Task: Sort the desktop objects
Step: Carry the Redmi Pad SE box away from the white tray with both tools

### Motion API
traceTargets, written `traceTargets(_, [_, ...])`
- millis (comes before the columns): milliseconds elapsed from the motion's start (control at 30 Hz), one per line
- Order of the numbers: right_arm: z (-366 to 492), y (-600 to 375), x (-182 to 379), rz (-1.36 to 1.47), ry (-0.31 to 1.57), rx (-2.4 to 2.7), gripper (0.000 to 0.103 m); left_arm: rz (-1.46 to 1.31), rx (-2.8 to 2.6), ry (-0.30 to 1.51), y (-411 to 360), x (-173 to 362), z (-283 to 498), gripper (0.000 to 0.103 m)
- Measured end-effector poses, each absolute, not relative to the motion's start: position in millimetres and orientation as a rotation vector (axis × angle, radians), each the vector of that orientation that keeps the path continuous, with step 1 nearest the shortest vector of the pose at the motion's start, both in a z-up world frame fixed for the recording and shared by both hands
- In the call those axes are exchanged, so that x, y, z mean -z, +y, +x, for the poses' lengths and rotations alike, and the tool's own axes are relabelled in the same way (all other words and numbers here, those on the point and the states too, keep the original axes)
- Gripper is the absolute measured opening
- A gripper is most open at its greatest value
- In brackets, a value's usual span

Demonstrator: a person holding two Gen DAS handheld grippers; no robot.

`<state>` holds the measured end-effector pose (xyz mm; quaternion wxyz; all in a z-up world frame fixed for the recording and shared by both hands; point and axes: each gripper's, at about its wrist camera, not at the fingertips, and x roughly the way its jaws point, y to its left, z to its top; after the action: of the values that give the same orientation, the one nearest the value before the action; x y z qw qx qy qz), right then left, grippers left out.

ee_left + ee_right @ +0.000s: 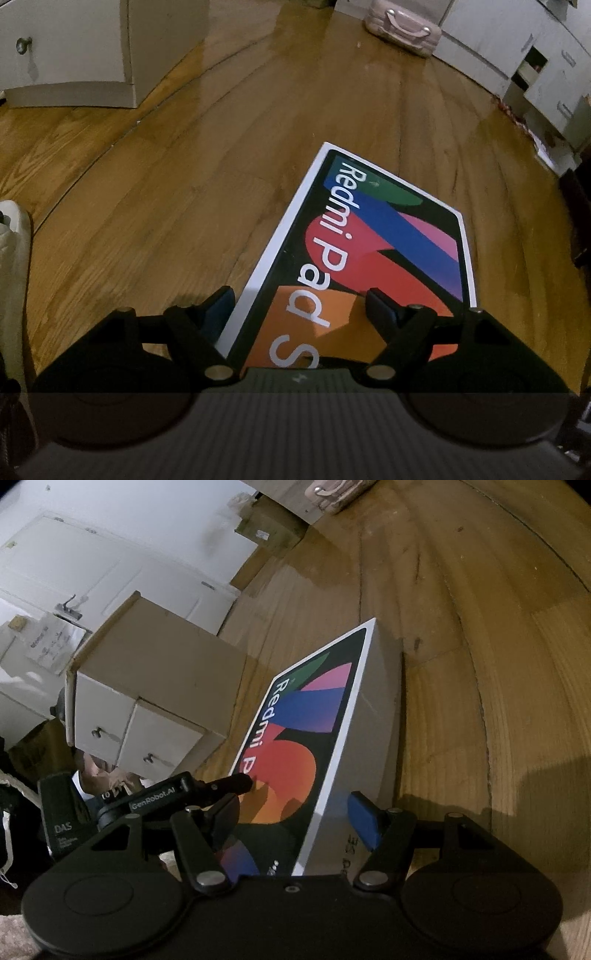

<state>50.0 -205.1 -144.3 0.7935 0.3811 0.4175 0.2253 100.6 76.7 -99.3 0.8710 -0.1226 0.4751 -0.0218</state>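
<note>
A flat Redmi Pad box (373,251) with a colourful printed lid lies on the wooden desktop (166,206). My left gripper (300,301) is open above the box's near end, one finger off its left edge and one over the lid. In the right wrist view the same box (306,731) is seen from its right side. My right gripper (295,816) is open and straddles the box's near right edge, with the blue pad (364,819) against the grey side wall. The left gripper's finger (221,786) rests on the lid there.
A pink case with a handle (402,26) lies at the far end of the desktop. A white drawer cabinet (147,709) stands to the left, with cardboard boxes (266,528) behind it. White drawer units (546,70) stand at the far right.
</note>
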Motion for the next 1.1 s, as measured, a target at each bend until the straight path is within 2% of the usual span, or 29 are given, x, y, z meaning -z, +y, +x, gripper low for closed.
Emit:
traceTargets(267, [59.0, -199.4, 149.2, 0.716, 0.976, -0.457, 0.071, -0.279, 0.065, 1.029, 83.1, 101.8, 107.3, 0.077])
traceTargets(333, [68.2, -198.2, 148.3, 0.665, 1.013, -0.446, 0.074, -0.296, 0.077, 1.047, 88.2, 103.8, 114.3, 0.077])
traceTargets(533, [104.4, -199.0, 151.9, 0.647, 1.051, -0.451, 0.074, -0.346, 0.115, 1.101, 103.5, 109.9, 135.6, 0.078])
traceTargets(667, [124.8, -195.4, 164.5, 0.699, 1.068, -0.445, 0.082, -0.381, 0.182, 1.096, 104.5, 116.7, 138.2, 0.074])
traceTargets(1100, [88.3, -200.3, 160.5, 0.655, 0.853, -0.472, 0.077, -0.365, 0.217, 0.948, 98.5, 109.2, 108.4, 0.071])
